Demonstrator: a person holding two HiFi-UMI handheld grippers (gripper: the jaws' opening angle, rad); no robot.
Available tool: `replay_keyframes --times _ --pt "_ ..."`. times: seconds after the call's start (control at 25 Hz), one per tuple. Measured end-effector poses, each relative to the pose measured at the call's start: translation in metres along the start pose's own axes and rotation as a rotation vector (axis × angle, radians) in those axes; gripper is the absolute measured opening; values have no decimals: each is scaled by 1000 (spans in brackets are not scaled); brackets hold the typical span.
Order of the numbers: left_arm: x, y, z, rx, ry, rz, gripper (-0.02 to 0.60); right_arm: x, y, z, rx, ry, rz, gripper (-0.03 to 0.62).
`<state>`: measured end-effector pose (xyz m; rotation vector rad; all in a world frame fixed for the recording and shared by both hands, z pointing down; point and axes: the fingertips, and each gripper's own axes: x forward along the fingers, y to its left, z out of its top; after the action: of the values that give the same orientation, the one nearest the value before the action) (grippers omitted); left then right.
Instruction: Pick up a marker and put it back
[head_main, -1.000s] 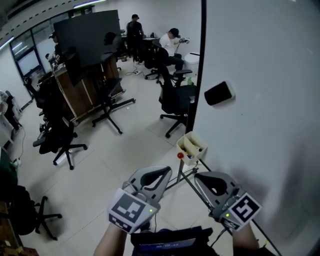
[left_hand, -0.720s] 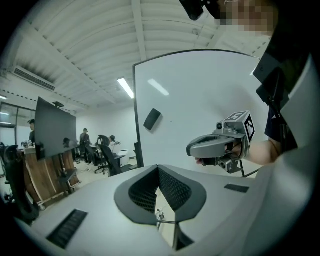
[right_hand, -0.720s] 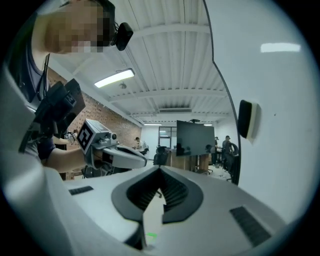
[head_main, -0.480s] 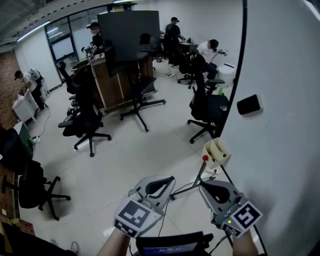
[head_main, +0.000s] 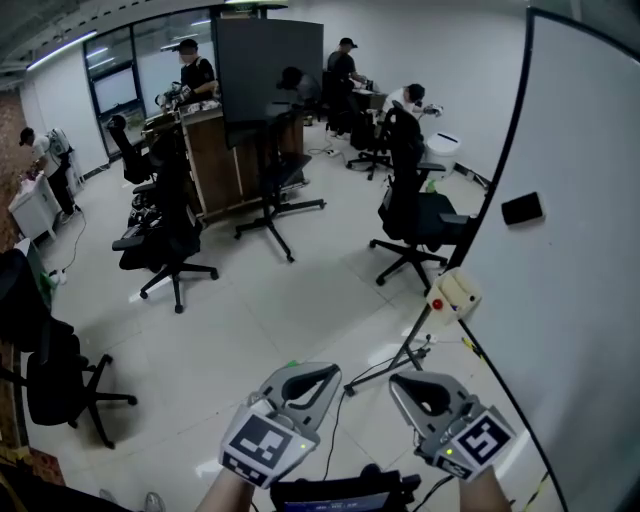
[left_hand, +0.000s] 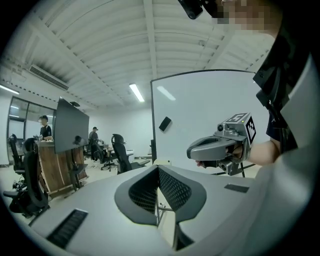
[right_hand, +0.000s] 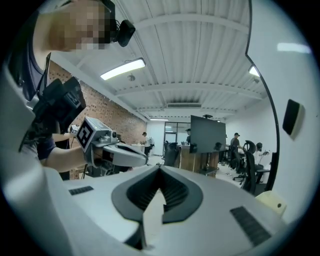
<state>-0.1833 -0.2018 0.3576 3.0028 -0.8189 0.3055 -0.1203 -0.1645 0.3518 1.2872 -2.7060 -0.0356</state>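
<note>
The glossy whiteboard (head_main: 580, 330) runs off the right edge. The smooth grey left gripper (head_main: 330, 372) and right gripper (head_main: 398, 384) are both clenched, empty. No marker can be told apart at the far cream boxy marker holder (head_main: 458, 293); only a round red tip (head_main: 436, 306) shows beside it.

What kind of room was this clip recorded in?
Most likely an open-plan office or lab: black swivel office chairs stand about on a pale tiled floor, a large white whiteboard on a stand is at the right, and a big dark flat screen rises above a wooden counter.
</note>
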Motion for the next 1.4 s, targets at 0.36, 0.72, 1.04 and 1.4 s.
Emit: replay_keyframes --times 0.36,0.72,1.04,1.4 --pt "-25 -15 13 -36 -73 -51 2 -28 19 10 0 16 -126 13" --pt "-8 -70 24 15 -71 20 2 -97 2 9 -25 -26 -94 13" --pt "24 -166 53 18 -112 109 2 -193 -23 -1 -20 -63 -48 12" --pt "14 -228 42 8 -37 223 2 -245 -22 -16 55 -95 28 12"
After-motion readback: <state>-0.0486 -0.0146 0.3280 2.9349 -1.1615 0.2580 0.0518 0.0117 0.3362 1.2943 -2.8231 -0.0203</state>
